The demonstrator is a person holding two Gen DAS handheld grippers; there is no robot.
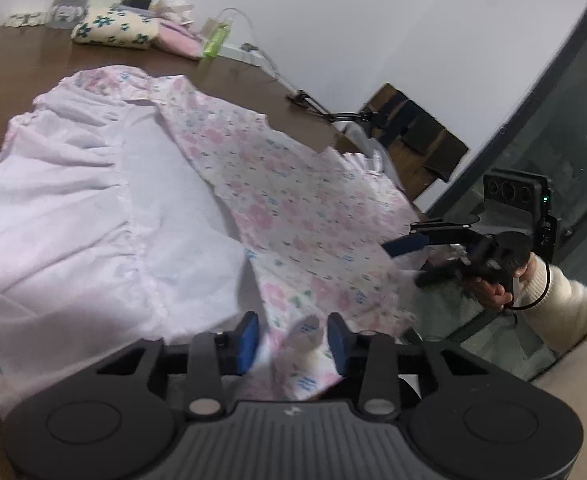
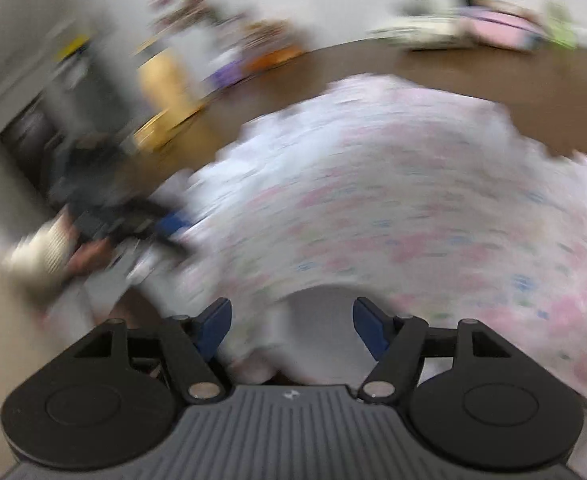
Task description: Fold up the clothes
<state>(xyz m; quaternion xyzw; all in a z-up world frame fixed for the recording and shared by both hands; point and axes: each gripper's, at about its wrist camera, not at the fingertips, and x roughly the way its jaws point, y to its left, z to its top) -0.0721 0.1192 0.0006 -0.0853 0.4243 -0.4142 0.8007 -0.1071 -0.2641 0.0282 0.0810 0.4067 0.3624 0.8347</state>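
A pink floral dress (image 1: 293,208) lies spread on the brown table (image 1: 21,64), with its white lining (image 1: 93,208) turned up on the left. My left gripper (image 1: 293,340) is at the dress's near hem. Its blue pads (image 1: 247,340) stand apart, with a fold of floral cloth between them that they do not press. My right gripper (image 1: 401,262), held by a hand in a cream sleeve, hovers at the dress's right edge with its fingers apart. The right wrist view is heavily blurred. There the right gripper (image 2: 293,320) is wide open over the dress (image 2: 413,208), gripping nothing.
Along the table's far edge sit a folded flowered cloth (image 1: 113,28), a pink item (image 1: 177,38), a green bottle (image 1: 213,42) and a plush toy (image 1: 69,4). A black clamp arm (image 1: 333,115) and cables run along the right edge. A dark device (image 1: 517,192) stands beyond the right edge.
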